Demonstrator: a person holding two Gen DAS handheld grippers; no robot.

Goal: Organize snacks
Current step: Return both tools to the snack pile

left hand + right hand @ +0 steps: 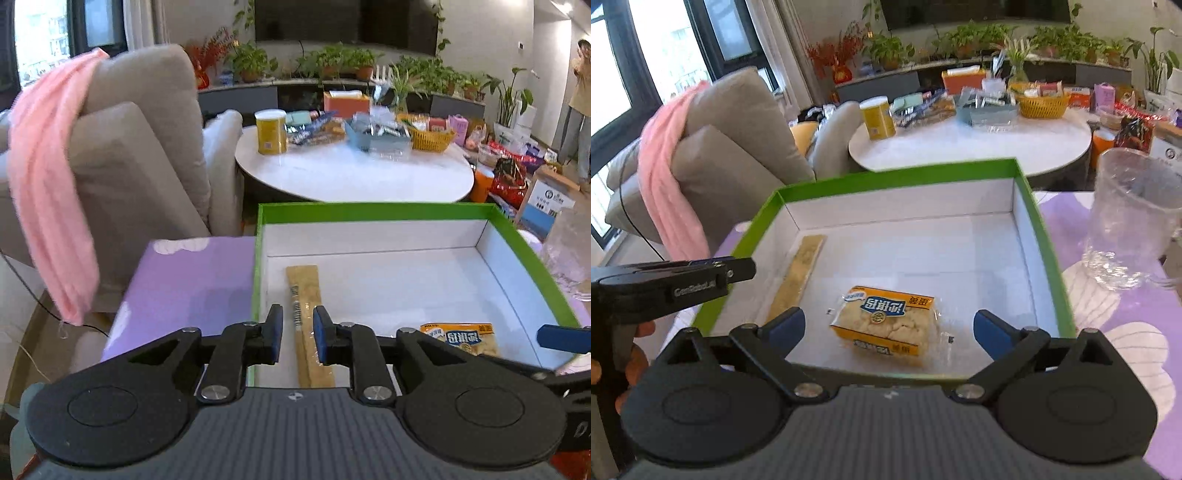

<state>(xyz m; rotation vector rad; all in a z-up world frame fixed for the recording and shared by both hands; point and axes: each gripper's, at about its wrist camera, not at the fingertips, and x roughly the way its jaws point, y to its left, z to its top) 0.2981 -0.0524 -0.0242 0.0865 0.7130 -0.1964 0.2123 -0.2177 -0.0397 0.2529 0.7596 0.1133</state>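
Your left tool (pixel 297 334) stands slightly parted over the long tan snack stick (pixel 304 295) lying along the left side of the green-rimmed box (pixel 369 211); its pads do not press the stick, whose near end is hidden behind the tool body. Your right tool (pixel 889 326) gapes wide around the yellow cracker pack (pixel 886 319) on the box floor, not touching. A clear plastic container (pixel 1130 218) is cut off at the right.
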